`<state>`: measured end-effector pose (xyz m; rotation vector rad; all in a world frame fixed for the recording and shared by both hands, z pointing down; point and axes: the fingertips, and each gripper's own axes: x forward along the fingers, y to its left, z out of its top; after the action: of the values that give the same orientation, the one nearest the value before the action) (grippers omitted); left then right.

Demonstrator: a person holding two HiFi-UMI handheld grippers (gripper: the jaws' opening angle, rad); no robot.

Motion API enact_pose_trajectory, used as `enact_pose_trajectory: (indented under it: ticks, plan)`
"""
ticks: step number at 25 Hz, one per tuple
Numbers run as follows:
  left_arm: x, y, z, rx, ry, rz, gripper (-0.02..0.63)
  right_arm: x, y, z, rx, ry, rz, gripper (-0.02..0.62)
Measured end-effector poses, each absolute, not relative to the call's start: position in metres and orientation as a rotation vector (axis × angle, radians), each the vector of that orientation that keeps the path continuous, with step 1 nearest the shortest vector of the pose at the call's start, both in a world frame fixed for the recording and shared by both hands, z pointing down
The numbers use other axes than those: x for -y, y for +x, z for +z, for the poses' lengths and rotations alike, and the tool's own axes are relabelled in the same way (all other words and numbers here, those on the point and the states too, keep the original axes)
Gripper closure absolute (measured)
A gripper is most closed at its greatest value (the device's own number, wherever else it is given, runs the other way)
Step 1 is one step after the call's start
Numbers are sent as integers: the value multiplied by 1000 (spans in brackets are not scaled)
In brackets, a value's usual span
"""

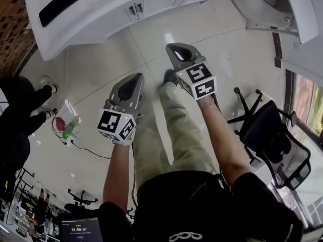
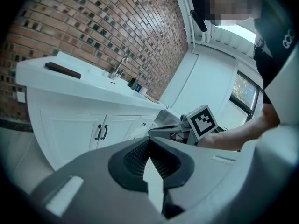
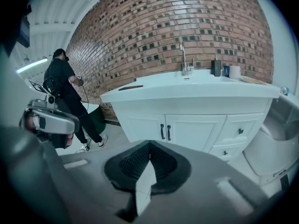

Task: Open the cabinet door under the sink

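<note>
The white sink cabinet (image 3: 187,125) stands ahead with its two doors closed, a pair of black handles (image 3: 165,132) at their meeting edge. The faucet (image 3: 183,57) rises from the counter above. In the left gripper view the same handles (image 2: 101,132) show at the left. From the head view the cabinet front (image 1: 135,9) lies at the top, some way off. My left gripper (image 1: 135,80) (image 2: 149,140) and right gripper (image 1: 176,50) (image 3: 149,143) are both shut and hold nothing, out over the tiled floor, well short of the doors.
A black flat object (image 3: 131,87) lies on the counter's left; a soap bottle (image 3: 216,67) and mug (image 3: 234,71) stand right of the faucet. Drawers (image 3: 238,130) flank the doors. A person in black (image 3: 65,87) stands left. An office chair (image 1: 272,135) is behind right.
</note>
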<state>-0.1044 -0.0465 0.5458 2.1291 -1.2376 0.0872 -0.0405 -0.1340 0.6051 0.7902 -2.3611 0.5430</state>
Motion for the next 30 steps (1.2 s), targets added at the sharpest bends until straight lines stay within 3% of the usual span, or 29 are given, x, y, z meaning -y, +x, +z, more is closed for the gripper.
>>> enact_pose_trajectory:
  ticks: [6,8,20,30]
  plan:
    - [61,-114,559,1258,2125,39,592,161,-59,639,2363,796,509,600]
    - [68,-114,558,1257,2136,30,592,170,-63,654,2356,808,534,523]
    - [109,-151,570,1283,2130,26,592,222,-120,721,2326,833,538,518]
    - [134,-135,570,1267,2146,49,592,266,-134,742,2383,863,509,518]
